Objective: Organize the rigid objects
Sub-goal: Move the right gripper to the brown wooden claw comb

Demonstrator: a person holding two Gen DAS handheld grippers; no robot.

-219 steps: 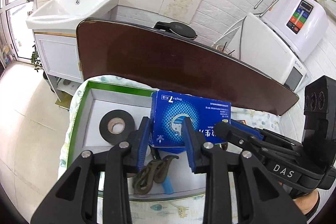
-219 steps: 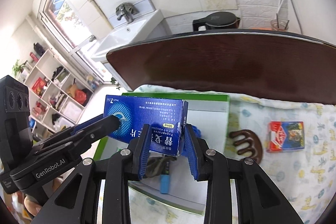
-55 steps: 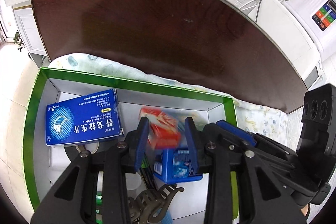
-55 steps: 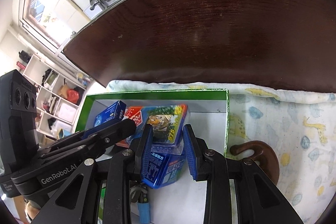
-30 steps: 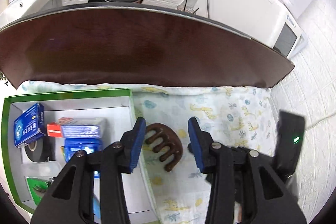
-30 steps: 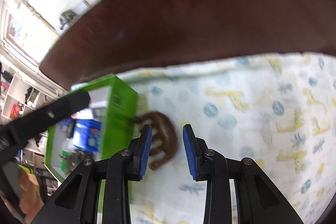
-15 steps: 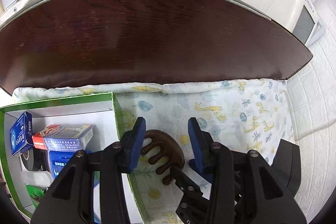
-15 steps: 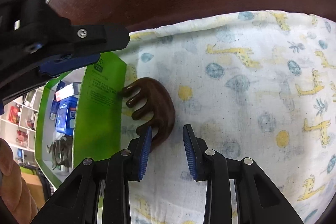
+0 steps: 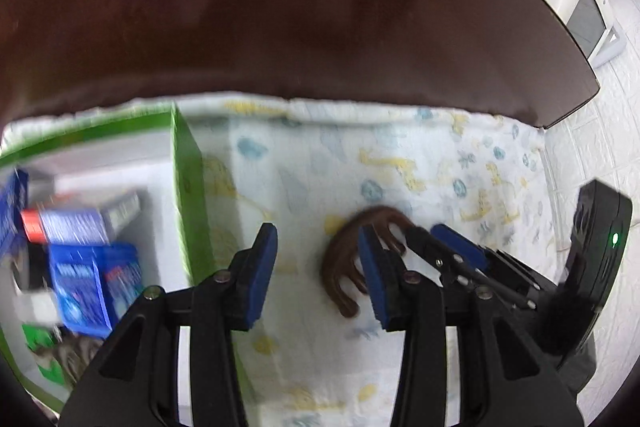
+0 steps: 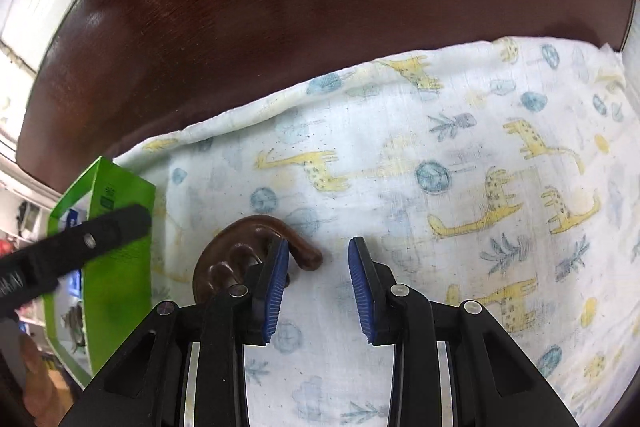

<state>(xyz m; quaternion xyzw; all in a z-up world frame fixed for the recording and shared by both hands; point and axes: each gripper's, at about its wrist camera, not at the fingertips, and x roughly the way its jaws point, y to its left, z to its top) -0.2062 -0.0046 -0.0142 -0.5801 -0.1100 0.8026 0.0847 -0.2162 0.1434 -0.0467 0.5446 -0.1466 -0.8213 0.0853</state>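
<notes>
The dark brown tabletop (image 10: 320,7) fills the far half of what I see, and over its near part lies the pale giraffe-print cloth (image 10: 460,163). On the cloth to my left stands the green-walled box (image 9: 186,187), white inside, with blue cartons (image 9: 92,283) and a red-ended carton (image 9: 68,223) in it; the left view is blurred there, so I cannot make out the smaller things at its bottom edge. The brown wooden comb (image 10: 248,247) lies flat on the cloth, apart from the box's right wall, its thick teeth pointing toward me. My right gripper (image 10: 318,279) points steeply down over it, jaws partly apart and empty: the left pad sits just over the comb's curved back, while the gap between the pads shows only cloth. My left gripper (image 9: 318,267) hangs between the box wall and the comb, also half-open with nothing in it; its right pad overlaps the comb in view, though whether it touches I cannot tell
</notes>
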